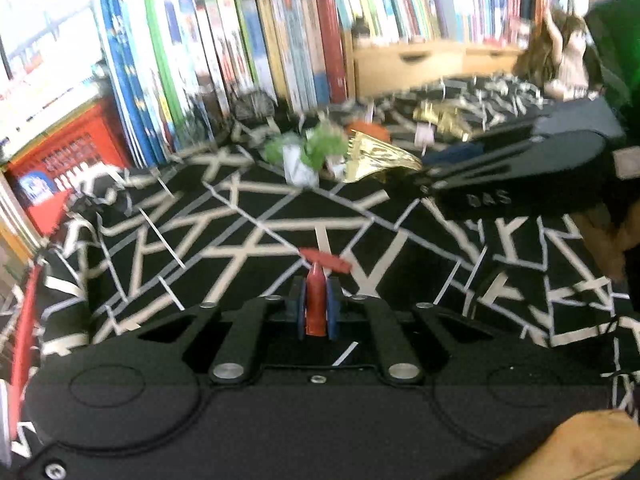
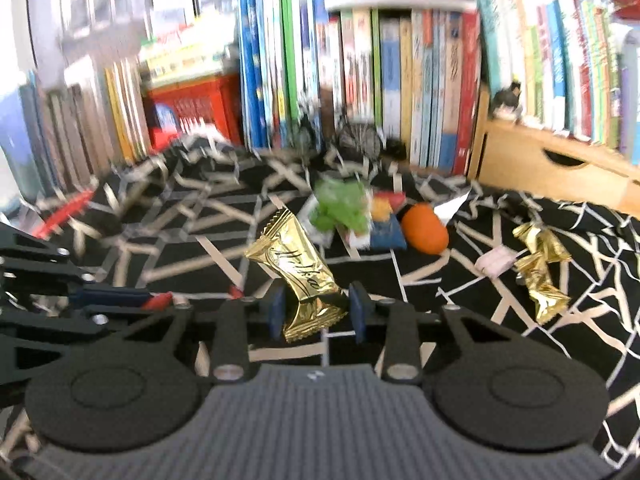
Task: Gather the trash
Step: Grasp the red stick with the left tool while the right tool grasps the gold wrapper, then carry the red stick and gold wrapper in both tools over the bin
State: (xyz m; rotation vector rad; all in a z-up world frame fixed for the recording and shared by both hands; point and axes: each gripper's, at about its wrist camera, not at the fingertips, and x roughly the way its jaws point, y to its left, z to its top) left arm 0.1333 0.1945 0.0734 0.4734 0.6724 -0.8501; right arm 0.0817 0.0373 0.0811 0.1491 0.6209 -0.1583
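Blur: both views are smeared; book titles and the print on most wrappers cannot be read.
Cut off: the red strip point(image 1: 22, 336) at the left edge of the left wrist view runs out of frame; what it is cannot be told.
Hidden: the lower end of the red wrapper point(image 1: 316, 300) sits between the blue pads, out of sight.
Left claw point(image 1: 316, 300): pinched tight on the red wrapper, whose twisted top sticks up above the pads.
Right claw point(image 2: 316, 310): narrow gap, with the gold wrapper point(image 2: 298, 268) standing between the pads; whether the pads press on it cannot be told.
Remaining trash: green crumpled wrapper point(image 2: 342, 204), orange round piece point(image 2: 424, 230), 1 pink scrap point(image 2: 496, 261) and 1 crumpled gold wrapper point(image 2: 540, 268) off to the right, all lying on the cloth.
Surface: black cloth point(image 2: 420, 280) with pale crossing lines, rumpled at the far edge.
Room: upright books point(image 2: 400, 80) in a row behind the cloth, red crate point(image 2: 196, 108) to the left, wooden drawer unit point(image 2: 560, 164) to the right.
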